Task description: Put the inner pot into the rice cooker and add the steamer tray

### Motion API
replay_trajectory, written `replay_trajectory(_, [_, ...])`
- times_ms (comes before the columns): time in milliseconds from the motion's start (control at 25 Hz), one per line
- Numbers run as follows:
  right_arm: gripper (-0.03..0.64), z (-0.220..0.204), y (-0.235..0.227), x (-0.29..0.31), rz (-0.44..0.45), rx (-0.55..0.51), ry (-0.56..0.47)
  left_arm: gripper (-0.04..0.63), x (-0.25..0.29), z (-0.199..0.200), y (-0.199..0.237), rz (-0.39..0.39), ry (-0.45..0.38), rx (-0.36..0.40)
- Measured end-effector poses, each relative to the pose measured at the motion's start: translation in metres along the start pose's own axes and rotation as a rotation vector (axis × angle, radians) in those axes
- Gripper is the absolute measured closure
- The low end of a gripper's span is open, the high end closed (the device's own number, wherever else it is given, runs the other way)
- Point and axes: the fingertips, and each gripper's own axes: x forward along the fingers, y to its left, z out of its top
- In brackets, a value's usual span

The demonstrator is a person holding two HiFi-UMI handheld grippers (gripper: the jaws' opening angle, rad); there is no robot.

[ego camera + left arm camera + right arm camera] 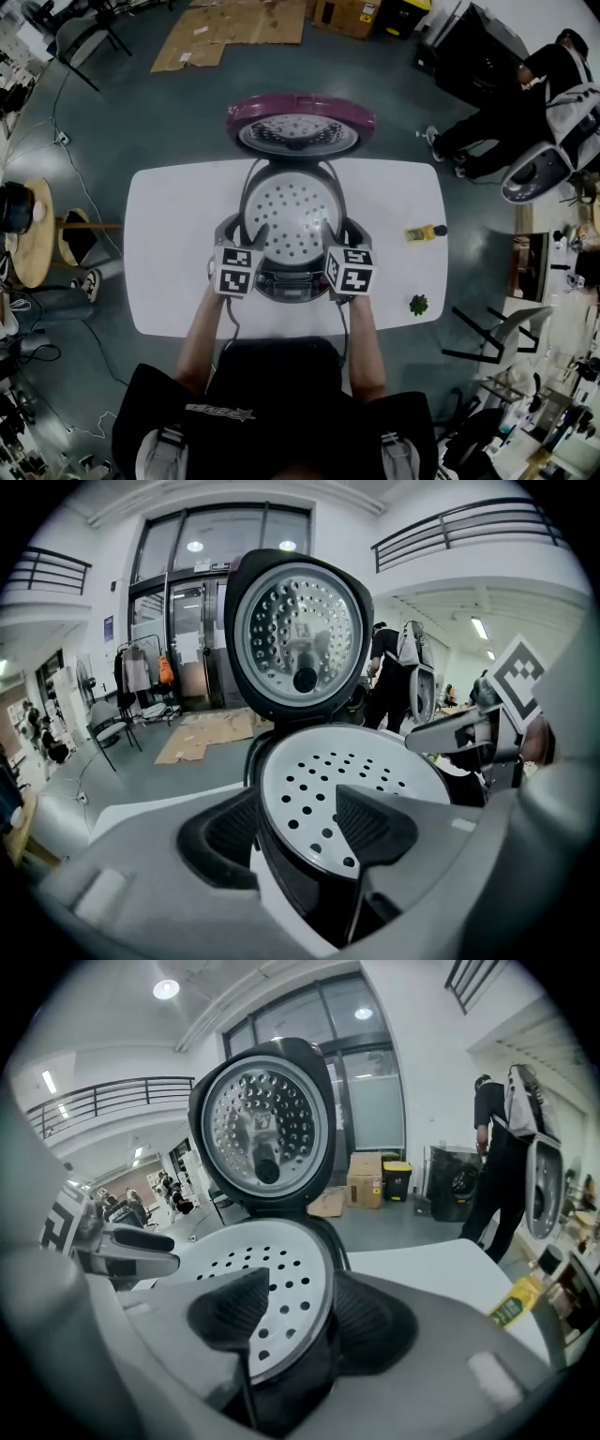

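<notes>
The rice cooker (293,281) stands open on the white table (169,253), its purple lid (300,124) tipped back. A white perforated steamer tray (292,217) lies level in its mouth and hides what is beneath, apart from a dark wall under the rim. My left gripper (253,236) straddles the tray's left rim, open, with its pads clear of the rim on both sides (295,822). My right gripper (330,234) straddles the right rim in the same way, open (309,1321). The tray (347,771) (272,1269) rests on the cooker by itself.
A small yellow bottle (424,232) and a little green object (418,304) lie on the table's right side. A person (525,94) stands by equipment at the back right. A round stool (28,234) is on the left, and flattened cardboard (234,28) on the floor behind.
</notes>
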Motion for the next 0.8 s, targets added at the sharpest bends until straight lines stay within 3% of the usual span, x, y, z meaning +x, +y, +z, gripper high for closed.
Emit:
replay_trajectory(520, [0.4, 0.034, 0.011, -0.039, 0.002, -0.056, -0.125, 0.344, -0.042, 0.037, 0.002, 0.036, -0.136, 0.012])
replay_trajectory(800, [0.4, 0.07, 0.022, -0.093, -0.002, -0.111, -0.328, 0.361, -0.086, 0.067, 0.004, 0.068, -0.281, 0.03])
